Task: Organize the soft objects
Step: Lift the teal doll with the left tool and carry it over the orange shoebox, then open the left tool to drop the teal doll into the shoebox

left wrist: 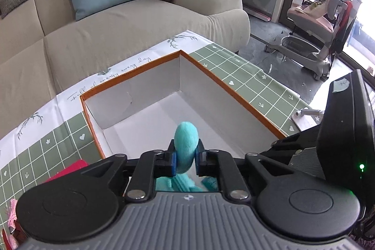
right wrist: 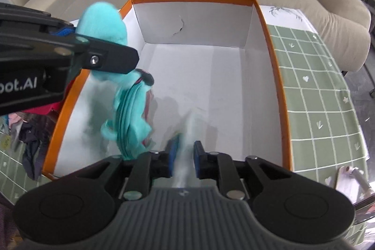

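A: Left gripper (left wrist: 185, 159) state?

B: Blue pads slightly apart, turquoise soft fabric bundle (right wrist: 121, 95) between them. Whether the pads actually press the bundle, cannot tell. It hangs over the left near part of the orange-rimmed white cardboard box (right wrist: 274, 67).

A: Right gripper (right wrist: 185, 156)?

B: Jaws parted a little, nothing solid between, only a pale blur. It points into the near end of the box.

A: Surroundings?

B: Box on green checked tablecloth (right wrist: 316, 97); beige sofa (left wrist: 140, 22) beyond it.

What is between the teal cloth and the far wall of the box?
Only bare white box floor separates the teal cloth from the far wall; the right wrist view shows it.
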